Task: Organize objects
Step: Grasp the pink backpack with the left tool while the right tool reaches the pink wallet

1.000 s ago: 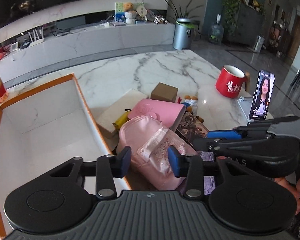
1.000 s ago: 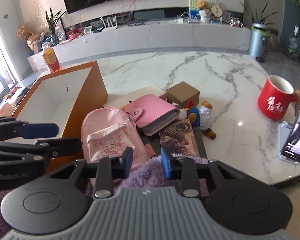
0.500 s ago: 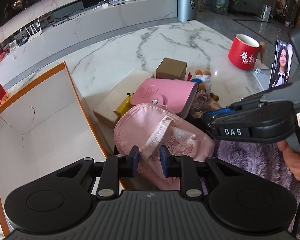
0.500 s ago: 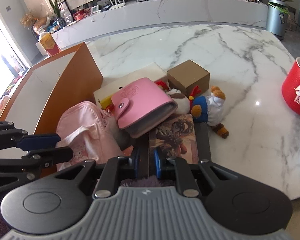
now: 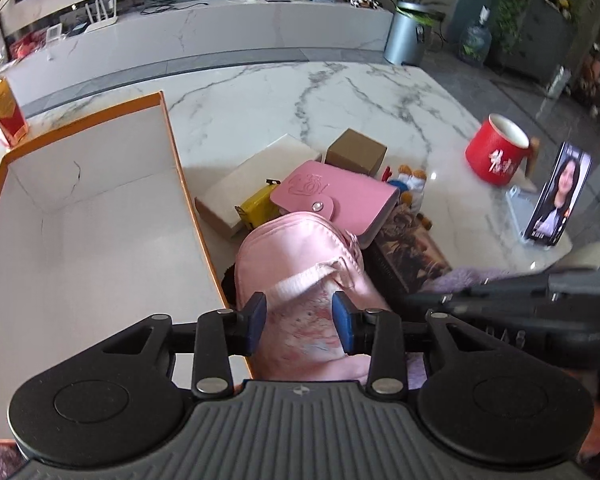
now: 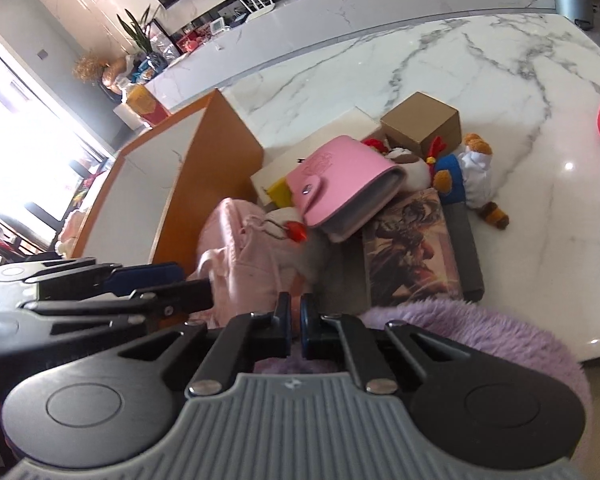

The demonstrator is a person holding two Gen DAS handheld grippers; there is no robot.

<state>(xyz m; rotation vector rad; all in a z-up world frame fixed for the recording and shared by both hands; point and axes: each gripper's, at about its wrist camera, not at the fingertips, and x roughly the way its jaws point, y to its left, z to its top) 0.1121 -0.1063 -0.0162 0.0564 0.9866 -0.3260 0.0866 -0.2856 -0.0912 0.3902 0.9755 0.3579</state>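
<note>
A small pink backpack [image 5: 300,264] lies beside the orange box [image 5: 100,220] with a white inside. My left gripper [image 5: 298,322] straddles the backpack's front, its blue pads pressed against the fabric on both sides. My right gripper [image 6: 294,330] has its jaws nearly together, pinching purple fluffy fabric [image 6: 480,332] at the table's near edge. The backpack also shows in the right wrist view [image 6: 240,256], with the left gripper's fingers [image 6: 140,280] at its left. A pink snap wallet [image 5: 340,200] leans on the backpack's top.
Behind the backpack lie a flat cream box [image 5: 252,184], a yellow item [image 5: 258,206], a brown cardboard box [image 5: 356,152], a plush toy [image 6: 464,168] and an illustrated book [image 6: 412,240]. A red mug [image 5: 498,154] and a propped phone [image 5: 556,196] stand at the right.
The left jaws closed to a narrow gap, then opened wider around the backpack body. The right jaws closed from wide open to nearly together on the purple fabric.
</note>
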